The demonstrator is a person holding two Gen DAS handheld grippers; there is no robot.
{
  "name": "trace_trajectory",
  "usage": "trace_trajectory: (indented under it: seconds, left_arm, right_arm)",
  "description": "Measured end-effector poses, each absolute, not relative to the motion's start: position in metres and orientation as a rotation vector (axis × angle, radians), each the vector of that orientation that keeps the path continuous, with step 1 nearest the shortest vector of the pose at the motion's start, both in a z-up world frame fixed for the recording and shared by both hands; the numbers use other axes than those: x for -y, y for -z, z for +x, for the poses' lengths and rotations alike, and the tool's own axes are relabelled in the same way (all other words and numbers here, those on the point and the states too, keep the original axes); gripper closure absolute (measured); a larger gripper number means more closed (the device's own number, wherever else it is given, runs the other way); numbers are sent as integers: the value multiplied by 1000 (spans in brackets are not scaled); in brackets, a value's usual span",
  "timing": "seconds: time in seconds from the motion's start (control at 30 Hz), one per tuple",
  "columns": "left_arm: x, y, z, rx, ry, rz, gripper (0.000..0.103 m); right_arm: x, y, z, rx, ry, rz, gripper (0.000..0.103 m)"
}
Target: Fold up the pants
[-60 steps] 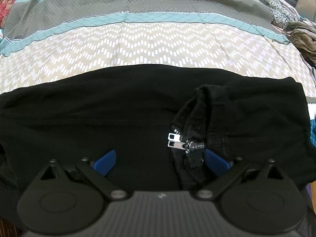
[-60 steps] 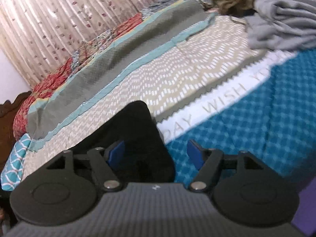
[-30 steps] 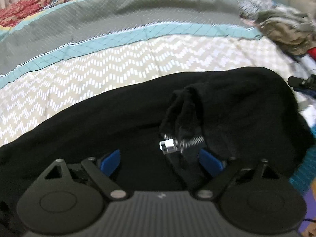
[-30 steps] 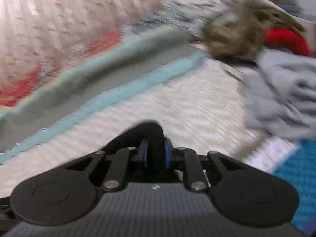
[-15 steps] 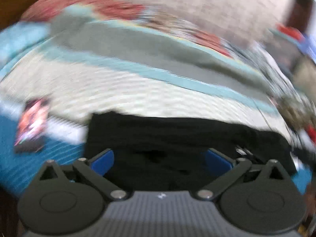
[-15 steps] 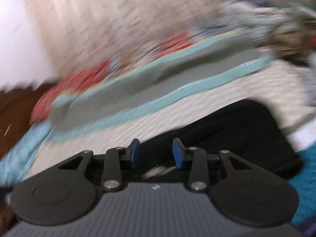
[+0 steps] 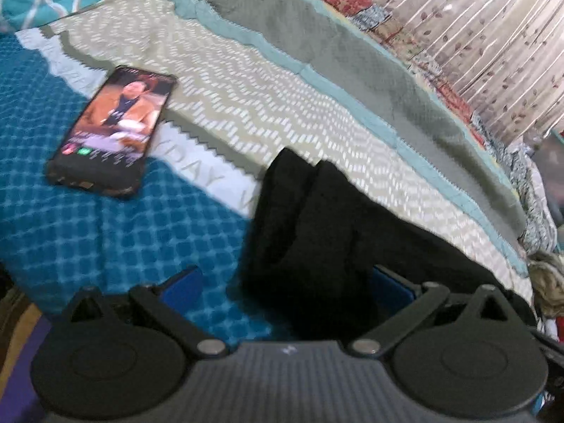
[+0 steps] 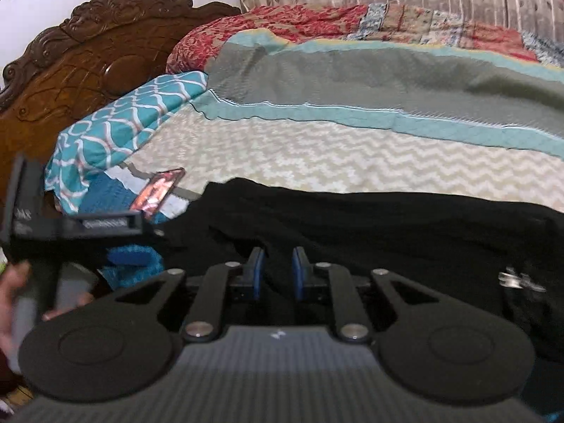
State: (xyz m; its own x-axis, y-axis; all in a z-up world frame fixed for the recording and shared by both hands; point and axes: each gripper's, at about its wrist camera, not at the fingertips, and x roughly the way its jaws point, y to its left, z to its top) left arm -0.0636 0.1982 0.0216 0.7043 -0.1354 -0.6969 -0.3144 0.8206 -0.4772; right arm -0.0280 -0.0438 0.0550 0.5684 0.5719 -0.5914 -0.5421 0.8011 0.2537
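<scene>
Black pants (image 8: 387, 225) lie lengthwise across the bed, their leg ends (image 7: 299, 211) in front of my left gripper. My left gripper (image 7: 285, 285) is wide open, its blue pads either side of the leg-end edge, low over the fabric. My right gripper (image 8: 276, 273) hovers over the pants with its pads narrowly apart and black fabric showing in the gap; whether it pinches any cloth I cannot tell. A metal zipper (image 8: 518, 280) shows at the right of the right wrist view. The left gripper's body (image 8: 70, 225) shows at the left there.
A phone (image 7: 112, 130) with a lit screen lies on the blue patterned bedspread (image 7: 105, 229) left of the leg ends; it also shows in the right wrist view (image 8: 157, 190). A carved wooden headboard (image 8: 88, 56) and teal pillow (image 8: 123, 120) stand far left. Crumpled clothes (image 7: 546, 282) lie far right.
My left gripper has swung from the zipper area to the leg ends. My right gripper, shut on the fabric a second ago, has opened slightly and moved over the middle of the pants.
</scene>
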Motion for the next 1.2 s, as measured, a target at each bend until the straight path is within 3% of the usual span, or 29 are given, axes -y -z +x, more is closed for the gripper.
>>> trace_trajectory:
  seconds: [0.1, 0.13, 0.17, 0.2, 0.3, 0.33, 0.53, 0.67, 0.77, 0.97, 1.07, 1.2]
  left_arm:
    - [-189, -20, -50, -794, -82, -616, 6]
    - [-183, -21, -46, -799, -64, -599, 33]
    - [-178, -22, -42, -807, -77, -568, 47]
    - [-172, -24, -40, -798, -89, -526, 51]
    - [-157, -38, -47, -716, -83, -416, 81]
    - [-150, -44, -48, -687, -74, -373, 81]
    - [-85, -69, -39, -609, 47, -169, 82]
    - [-18, -74, -34, -580, 224, 9, 79]
    - [36, -59, -35, -613, 373, 165, 60]
    - [65, -54, -81, -568, 492, 370, 37]
    - [31, -79, -101, -544, 524, 262, 25]
    - [-36, -110, -93, -519, 329, 27, 19]
  right_arm:
    - [18, -20, -6, -886, -673, 80, 83]
    - [12, 4, 7, -1021, -673, 95, 84]
    - [14, 19, 9, -1043, -651, 152, 87]
    - [24, 22, 8, -1026, -644, 235, 88]
    - [43, 19, 16, -1085, -639, 373, 88]
    - [50, 17, 16, -1081, -634, 410, 87]
    - [82, 21, 12, -1086, -568, 576, 85]
    - [128, -1, -4, -954, -467, 648, 82]
    - [164, -15, -17, -868, -389, 678, 82]
    - [199, -24, -39, -793, -309, 682, 82]
    - [197, -19, -40, -803, -330, 699, 79]
    - [181, -18, -30, -824, -386, 696, 77]
